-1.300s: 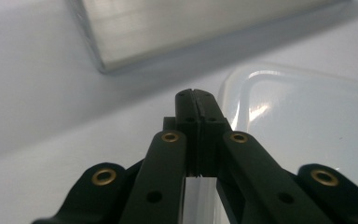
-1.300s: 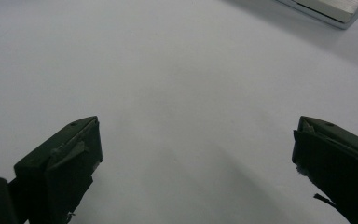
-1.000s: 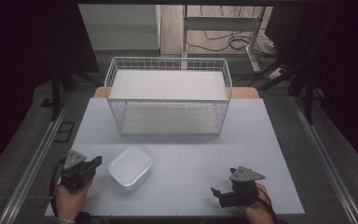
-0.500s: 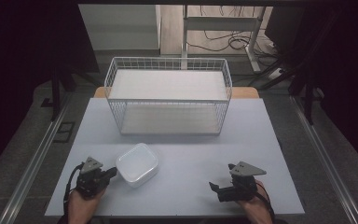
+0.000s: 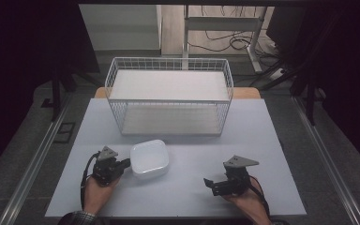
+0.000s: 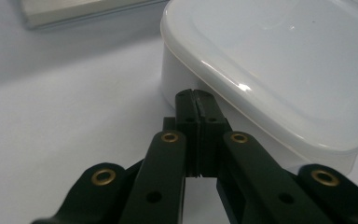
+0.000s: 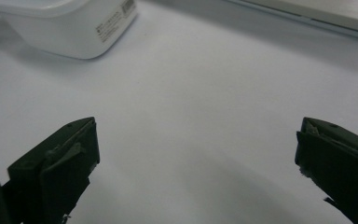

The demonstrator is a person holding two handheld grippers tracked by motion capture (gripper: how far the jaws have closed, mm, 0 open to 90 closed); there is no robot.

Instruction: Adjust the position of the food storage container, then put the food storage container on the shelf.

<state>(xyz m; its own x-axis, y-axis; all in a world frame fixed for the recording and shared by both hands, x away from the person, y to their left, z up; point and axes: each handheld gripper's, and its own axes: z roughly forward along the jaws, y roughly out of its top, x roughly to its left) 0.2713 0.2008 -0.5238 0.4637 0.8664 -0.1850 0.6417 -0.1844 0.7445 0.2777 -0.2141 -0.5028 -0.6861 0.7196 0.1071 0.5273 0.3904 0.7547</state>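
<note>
A white lidded plastic container (image 5: 149, 158) sits on the table in front of the wire basket. My left gripper (image 5: 124, 163) is shut with nothing between its jaws, its tips against the container's left side. In the left gripper view the closed jaw tips (image 6: 197, 100) touch the container (image 6: 279, 70) just under the lid's rim. My right gripper (image 5: 209, 183) rests at the front right of the table, open, pointing left toward the container. Between its wide-apart jaws (image 7: 196, 154) lies bare table, with the container (image 7: 70, 23) farther off at the upper left.
A white wire basket (image 5: 169, 96) with a flat white shelf stands at the back middle of the pale table (image 5: 262, 126). Metal rails run along both sides of the table. Cables and a desk frame lie on the floor behind.
The left gripper has slid right along the table, and the container has shifted right with it. The right gripper has drifted a little left.
</note>
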